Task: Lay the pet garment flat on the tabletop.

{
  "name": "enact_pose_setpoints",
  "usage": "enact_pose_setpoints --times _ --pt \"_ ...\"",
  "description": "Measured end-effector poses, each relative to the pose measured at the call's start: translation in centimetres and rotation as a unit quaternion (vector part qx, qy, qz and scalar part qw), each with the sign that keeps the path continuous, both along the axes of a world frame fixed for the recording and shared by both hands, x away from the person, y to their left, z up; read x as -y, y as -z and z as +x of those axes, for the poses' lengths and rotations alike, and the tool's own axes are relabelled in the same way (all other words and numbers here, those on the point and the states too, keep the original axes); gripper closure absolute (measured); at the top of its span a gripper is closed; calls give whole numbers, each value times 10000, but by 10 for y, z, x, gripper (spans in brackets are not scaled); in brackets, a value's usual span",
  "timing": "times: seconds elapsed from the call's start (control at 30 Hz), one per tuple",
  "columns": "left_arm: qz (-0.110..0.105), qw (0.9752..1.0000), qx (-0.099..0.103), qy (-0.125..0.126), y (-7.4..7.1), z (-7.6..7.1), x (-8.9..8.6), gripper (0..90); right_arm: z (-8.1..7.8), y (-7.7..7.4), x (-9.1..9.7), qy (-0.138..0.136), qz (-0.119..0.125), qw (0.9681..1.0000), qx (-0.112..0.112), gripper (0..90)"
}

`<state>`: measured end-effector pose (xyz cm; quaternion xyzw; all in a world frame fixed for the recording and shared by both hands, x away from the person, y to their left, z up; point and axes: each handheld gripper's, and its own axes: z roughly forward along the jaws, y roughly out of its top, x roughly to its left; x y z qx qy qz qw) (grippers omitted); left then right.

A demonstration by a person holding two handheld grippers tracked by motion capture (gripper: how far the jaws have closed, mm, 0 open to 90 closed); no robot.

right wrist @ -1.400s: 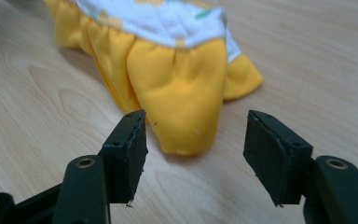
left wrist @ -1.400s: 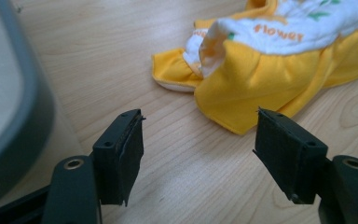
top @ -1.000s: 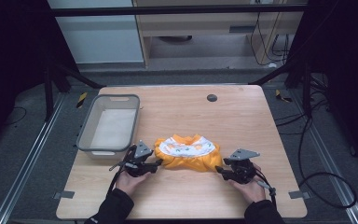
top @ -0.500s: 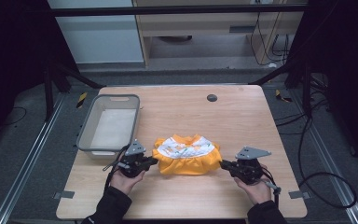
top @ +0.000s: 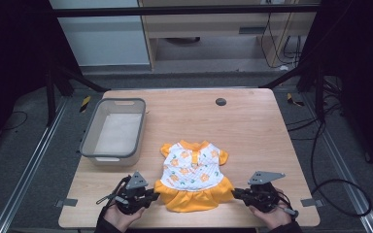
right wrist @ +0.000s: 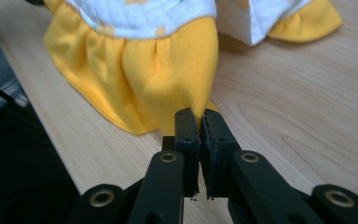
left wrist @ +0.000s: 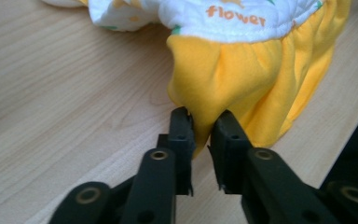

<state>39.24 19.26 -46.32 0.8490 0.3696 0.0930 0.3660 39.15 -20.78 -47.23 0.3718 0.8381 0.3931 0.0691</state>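
1. Now we see a small dress point(top: 193, 171) lying flat on the wooden table point(top: 252, 131), near the front edge and roughly midway between the left and right edges, its neck towards the far edge and its yellow skirt towards us.
2. Our left gripper point(top: 151, 196) sits at the skirt's left hem corner, close to the front edge. In the left gripper view point(left wrist: 201, 128) its jaws have just been opening; a narrow gap stands between them, with the yellow hem point(left wrist: 233, 88) still in that gap and the pads seeming no longer to press it.
3. Our right gripper point(top: 237, 193) sits at the skirt's right hem corner. In the right gripper view point(right wrist: 200, 122) its jaws have just been opening a little, yet they stand nearly together and still pinch the tip of the yellow cloth point(right wrist: 168, 79).
4. A grey bin point(top: 88, 145) stands near the left edge, well apart from the dress.
5. A dark round spot point(top: 220, 101) marks the table near its far edge.
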Motion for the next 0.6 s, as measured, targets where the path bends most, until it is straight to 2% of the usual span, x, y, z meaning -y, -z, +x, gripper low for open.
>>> enact_pose_setpoints --times 0.07,0.13,0.17,0.2,0.27,0.37,0.5,0.53,0.57,0.6 --pt "-55 9997 178 -134 -2 -1 -4 572 1 3 -1 63 -81 9998 174 753" --pt "-139 9994 250 -195 -3 -2 -7 470 1 0 1 98 -6 9994 339 676" --pt "-343 9984 348 -280 -8 -3 -14 433 0 -2 2 145 37 9987 491 661" --pt "-451 9976 424 -325 -11 -4 -17 405 1 -5 3 163 102 9980 594 645" --pt "-637 9955 592 -368 -19 -4 -23 379 2 -11 6 268 271 9961 793 603" --pt "-785 9926 831 -413 -32 3 -28 366 10 -20 6 437 411 9928 1041 555" --pt "-722 9909 1015 -506 -45 28 -21 370 28 -28 3 620 452 9895 1223 509" --pt "-722 9909 1015 -506 -45 28 -21 372 34 -29 1 658 453 9890 1247 501" --pt "-620 9903 1121 -528 -49 45 -13 376 40 -30 -1 703 456 9884 1265 483" --pt "-620 9903 1121 -528 -49 45 -13 376 40 -30 -1 703 456 9884 1265 483"
